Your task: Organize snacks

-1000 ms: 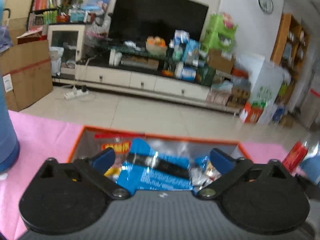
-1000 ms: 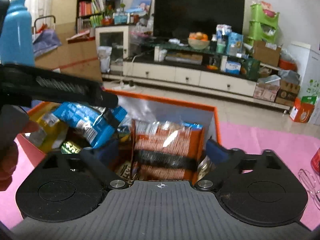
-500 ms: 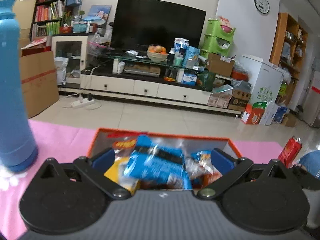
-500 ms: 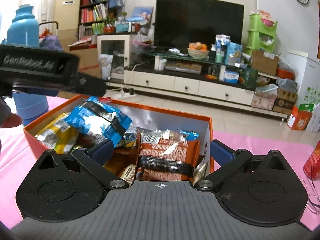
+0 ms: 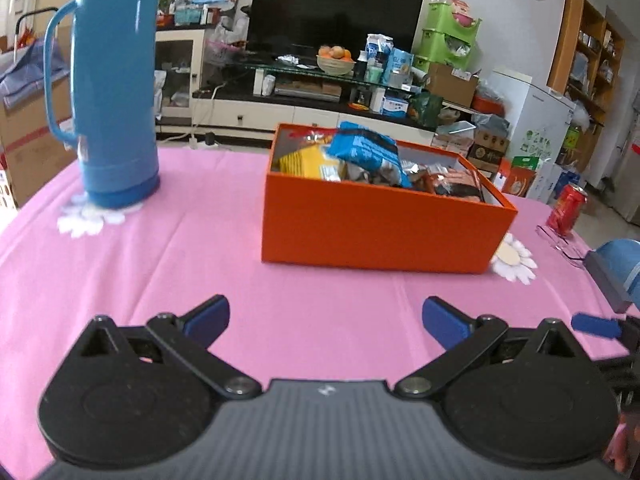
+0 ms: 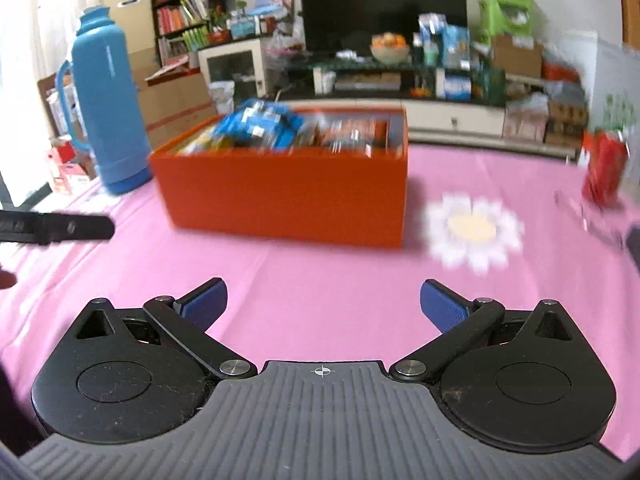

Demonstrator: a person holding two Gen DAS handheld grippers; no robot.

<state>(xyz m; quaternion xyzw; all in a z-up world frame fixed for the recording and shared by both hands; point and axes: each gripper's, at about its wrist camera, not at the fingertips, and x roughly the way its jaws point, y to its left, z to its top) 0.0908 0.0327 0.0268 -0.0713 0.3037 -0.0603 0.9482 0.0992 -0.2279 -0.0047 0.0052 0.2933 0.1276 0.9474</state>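
Pink cloth is covering the surface (image 5: 200, 264) in the left wrist view, a living room sitting behind. The left gripper (image 5: 324, 316) is hovering with jaws spread wide, holding nothing. The orange box (image 5: 376, 220) of snacks (image 5: 364, 152) is lying ahead and slightly right, its long axis running left to right. A blue thermos (image 5: 114, 84) is standing well left.

From the right wrist, the right gripper (image 6: 323, 300) is likewise gaping empty, the box (image 6: 280, 200) sitting ahead-left, a red can (image 6: 604, 172) far right. Bare cloth is separating both grippers from it; neither looks clearly nearer.

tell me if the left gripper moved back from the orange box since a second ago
Yes. The left gripper was over the orange box of snacks; now it has pulled back and sits open over bare pink tablecloth, the box well ahead of it.
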